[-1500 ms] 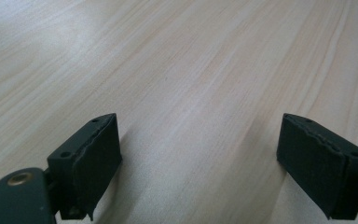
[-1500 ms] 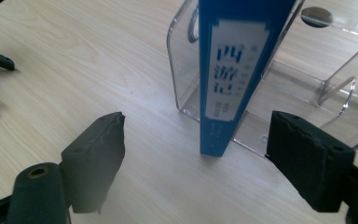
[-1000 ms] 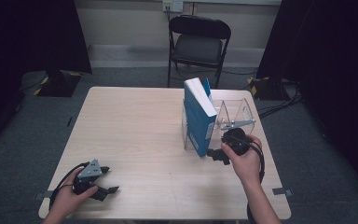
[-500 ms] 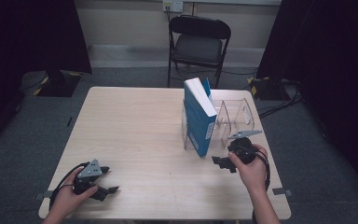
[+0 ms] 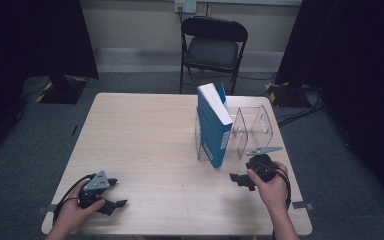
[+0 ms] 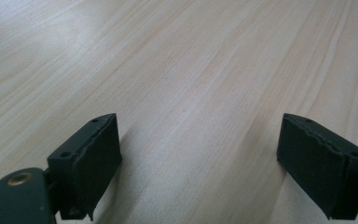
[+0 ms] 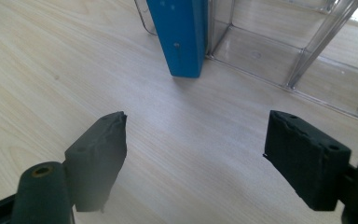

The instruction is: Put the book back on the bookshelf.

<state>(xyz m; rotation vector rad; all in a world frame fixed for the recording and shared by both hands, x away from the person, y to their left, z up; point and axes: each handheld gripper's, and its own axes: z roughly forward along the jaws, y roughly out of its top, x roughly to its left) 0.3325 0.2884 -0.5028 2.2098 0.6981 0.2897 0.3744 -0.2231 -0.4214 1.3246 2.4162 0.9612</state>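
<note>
Right gripper [image 5: 244, 178] is sitting jaws wide and empty just beside the upright blue hardcover book [image 5: 214, 125] in the clear acrylic divider rack [image 5: 252, 131] near the light wood counter's [image 5: 145, 135] right edge; left gripper [image 5: 105, 196], also spread empty, is idling at the near-left corner, well apart.

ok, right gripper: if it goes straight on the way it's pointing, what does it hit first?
Probably the blue book. The right gripper is open and aims over bare table at the book's near bottom corner, standing against the clear divider rack. The line could just as well meet the rack's base.
</note>
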